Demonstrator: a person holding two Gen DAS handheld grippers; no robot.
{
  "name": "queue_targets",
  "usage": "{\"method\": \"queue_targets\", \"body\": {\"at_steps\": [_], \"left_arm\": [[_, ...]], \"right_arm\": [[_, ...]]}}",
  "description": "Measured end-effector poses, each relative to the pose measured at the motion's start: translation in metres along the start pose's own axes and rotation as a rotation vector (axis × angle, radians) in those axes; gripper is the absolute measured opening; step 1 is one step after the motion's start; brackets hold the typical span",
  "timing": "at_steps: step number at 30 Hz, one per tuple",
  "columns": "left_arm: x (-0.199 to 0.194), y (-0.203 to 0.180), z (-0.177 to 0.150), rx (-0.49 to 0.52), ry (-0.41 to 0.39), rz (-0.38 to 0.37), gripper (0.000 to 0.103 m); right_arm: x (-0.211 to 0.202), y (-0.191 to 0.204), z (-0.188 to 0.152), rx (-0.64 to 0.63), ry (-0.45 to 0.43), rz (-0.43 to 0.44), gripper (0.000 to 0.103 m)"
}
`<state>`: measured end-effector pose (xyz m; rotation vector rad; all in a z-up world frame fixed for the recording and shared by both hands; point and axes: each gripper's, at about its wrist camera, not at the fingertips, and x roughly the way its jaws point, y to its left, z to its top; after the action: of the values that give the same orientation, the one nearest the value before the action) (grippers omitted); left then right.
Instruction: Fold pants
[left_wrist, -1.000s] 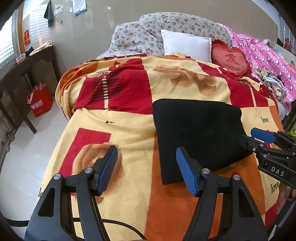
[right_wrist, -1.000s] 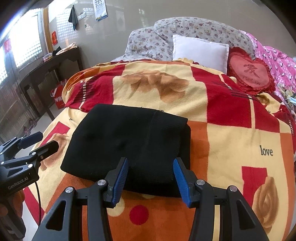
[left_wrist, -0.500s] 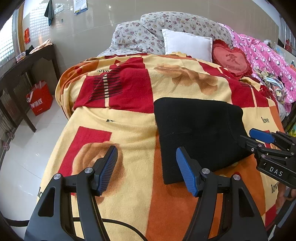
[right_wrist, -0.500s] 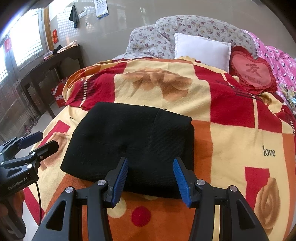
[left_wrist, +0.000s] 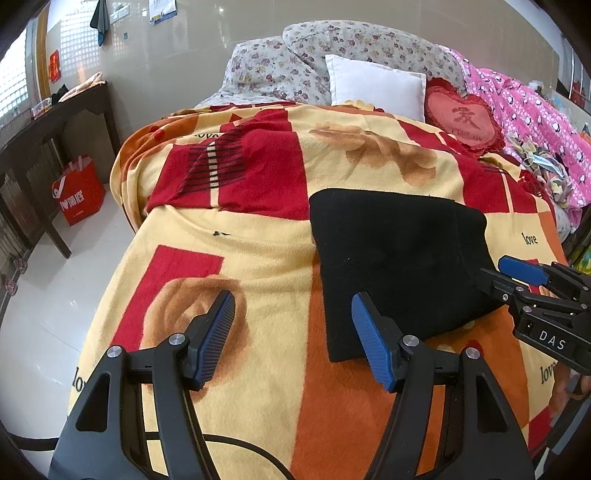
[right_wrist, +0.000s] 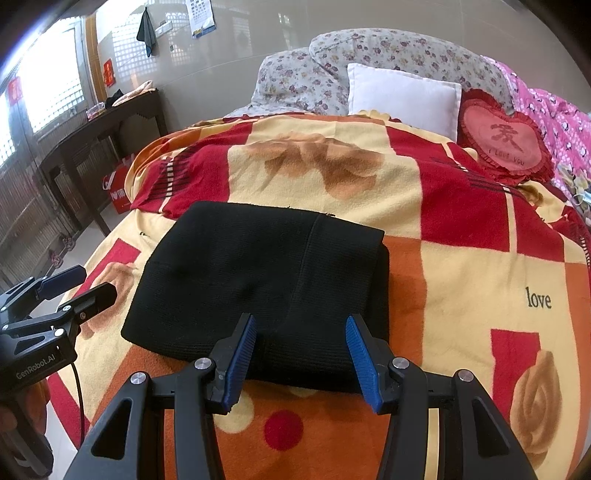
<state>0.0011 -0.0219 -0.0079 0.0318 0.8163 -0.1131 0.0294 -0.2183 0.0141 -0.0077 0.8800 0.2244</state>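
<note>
Both grippers, left (left_wrist: 291, 338) and right (right_wrist: 301, 360), are hanging open and empty near the bed's front edge. Pants (right_wrist: 266, 288) are lying folded flat on the blanket (right_wrist: 461, 266). Looks basically done; I'd just be smoothing the near edge, not regrabbing.

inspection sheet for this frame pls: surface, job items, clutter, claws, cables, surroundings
Surface: bed covered by a red, yellow and orange blanket.
Job's things: black pants folded into a compact rectangle, lying flat on the blanket.
Clutter: white pillow, red heart cushion, flowered pillows, pink quilt at the head and far side.
Claws: left claw open over bare blanket beside the pants; right claw open over their near edge; neither grips anything.
Cables: black cable under the left claw.
Surroundings: dark wooden table, red bag, tiled floor.
</note>
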Motion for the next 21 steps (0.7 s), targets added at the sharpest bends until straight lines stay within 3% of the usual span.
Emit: {"method": "queue_targets", "body": {"at_steps": [21], "left_arm": [[-0.0003, -0.0039, -0.0018, -0.001, 0.004, -0.010, 0.066]], "right_arm": [[0.0022, 0.0012, -0.0054, 0.004, 0.003, 0.007, 0.049]]}}
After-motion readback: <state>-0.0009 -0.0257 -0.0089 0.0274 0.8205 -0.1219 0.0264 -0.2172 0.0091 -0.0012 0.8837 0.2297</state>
